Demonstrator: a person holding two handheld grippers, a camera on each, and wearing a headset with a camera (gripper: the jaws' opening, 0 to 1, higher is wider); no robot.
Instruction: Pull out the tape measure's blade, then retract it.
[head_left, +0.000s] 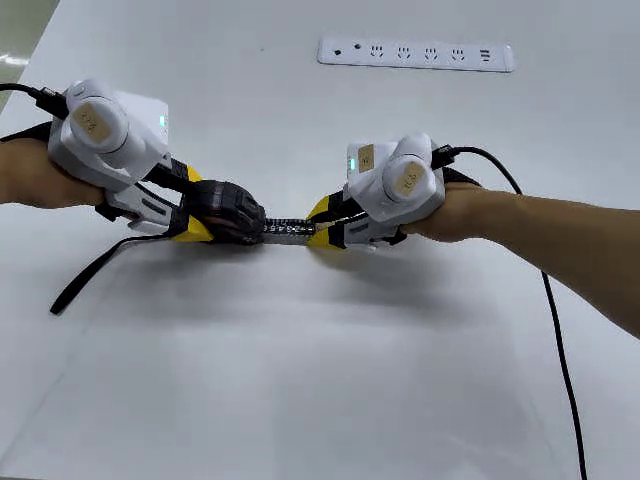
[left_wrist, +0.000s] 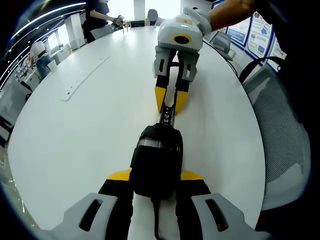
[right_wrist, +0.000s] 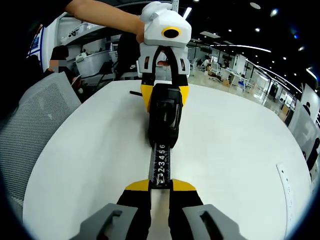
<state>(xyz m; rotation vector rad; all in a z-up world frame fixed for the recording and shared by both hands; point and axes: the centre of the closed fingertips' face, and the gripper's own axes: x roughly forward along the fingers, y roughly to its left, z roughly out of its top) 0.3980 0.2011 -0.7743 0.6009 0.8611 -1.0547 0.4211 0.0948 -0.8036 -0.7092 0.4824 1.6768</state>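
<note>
Left tongs (head_left: 198, 205): the jaws are closed across the black case (head_left: 228, 208) of the tape measure, with one yellow tip on each side of it. I hold these tongs in my left hand (head_left: 30, 175), low over the white table (head_left: 320, 380). The case sits at the tabletop, left of centre; I cannot tell whether it touches. A black strap (head_left: 95, 268) runs from the case end out to the left and lies on the table.

A short length of blade (right_wrist: 160, 162) is out of the case and runs straight to the right. In the right gripper view its printed figures 2 to 6 are legible, and the case stands upright beyond them between the left tongs' tips.

Right tongs (head_left: 318, 224): the jaws are almost together, with the yellow tips pinching the free end of the blade from both sides. I hold these tongs in my right hand (head_left: 455, 212). The two sets of tips face each other, near but apart, with the exposed blade between them.

A black cable (head_left: 560, 340) leaves the rear of the right tongs and crosses the table toward the near edge. A white power strip (head_left: 415, 53) lies flat at the far side, well apart from the tape measure.
</note>
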